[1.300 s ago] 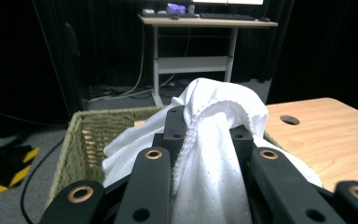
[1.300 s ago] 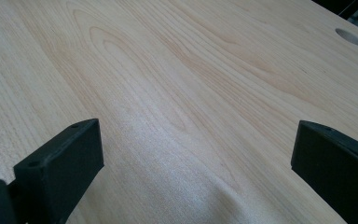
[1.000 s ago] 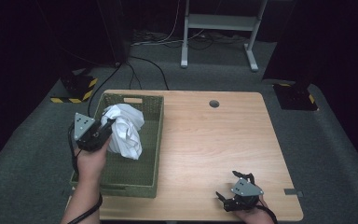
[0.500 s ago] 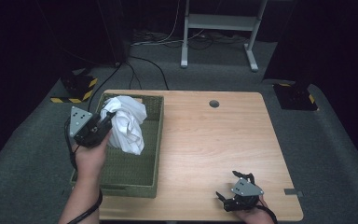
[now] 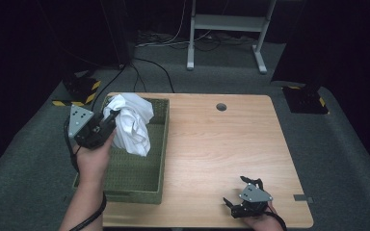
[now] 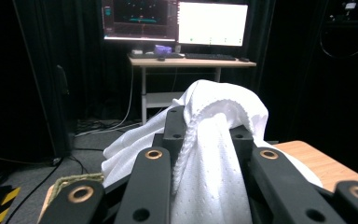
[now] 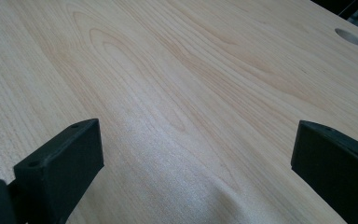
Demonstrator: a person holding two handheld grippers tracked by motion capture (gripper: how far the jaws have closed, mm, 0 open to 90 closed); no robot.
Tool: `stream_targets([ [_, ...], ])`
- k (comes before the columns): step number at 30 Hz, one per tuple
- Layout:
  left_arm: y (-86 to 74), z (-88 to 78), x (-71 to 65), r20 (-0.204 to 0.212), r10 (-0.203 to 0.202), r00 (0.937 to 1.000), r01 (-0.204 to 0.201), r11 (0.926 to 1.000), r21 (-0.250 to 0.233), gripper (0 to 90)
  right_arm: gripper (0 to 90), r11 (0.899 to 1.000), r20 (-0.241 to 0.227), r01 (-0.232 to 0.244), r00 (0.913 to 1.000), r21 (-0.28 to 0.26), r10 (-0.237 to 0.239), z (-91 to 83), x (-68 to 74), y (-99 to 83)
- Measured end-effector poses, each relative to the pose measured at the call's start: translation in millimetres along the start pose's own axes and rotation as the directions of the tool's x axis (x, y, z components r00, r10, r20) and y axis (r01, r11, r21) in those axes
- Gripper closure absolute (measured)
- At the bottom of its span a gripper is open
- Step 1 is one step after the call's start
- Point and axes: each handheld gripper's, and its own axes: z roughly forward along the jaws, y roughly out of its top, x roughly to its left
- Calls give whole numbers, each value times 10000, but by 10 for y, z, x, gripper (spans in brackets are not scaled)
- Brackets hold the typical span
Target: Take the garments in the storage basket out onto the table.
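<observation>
Fingers (image 6: 175,135) pinching white cloth (image 5: 132,125), long axis hanging downward

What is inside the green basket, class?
The basket floor looks bare at the near end. The white cloth, held by the left gripper, hangs over the far end and covers what lies beneath.

No text, label, brand or number can be read anywhere. In the left gripper view, the two monitors (image 6: 175,21) on the far desk are lit: the left screen shows coloured traces on dark and the right one is a bright white page, but any writing on either is too small and blurred to make out. The only sign-like markings are yellow-and-black hazard stripes (image 5: 79,94) on the floor at the table's far left and more stripes (image 5: 322,102) at its far right; they carry no words.
</observation>
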Motion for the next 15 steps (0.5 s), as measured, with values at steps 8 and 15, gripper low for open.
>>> stream_targets([
  [8,43,35,-125,300,34,9995,-32,10000,-55,760,17,10000,-13,-23,10000,-7,23,-1,0,-1],
  [15,72,69,-234,559,91,9984,-82,9998,-161,760,17,10000,-22,6,10000,-48,-6,-1,-4,-1],
])
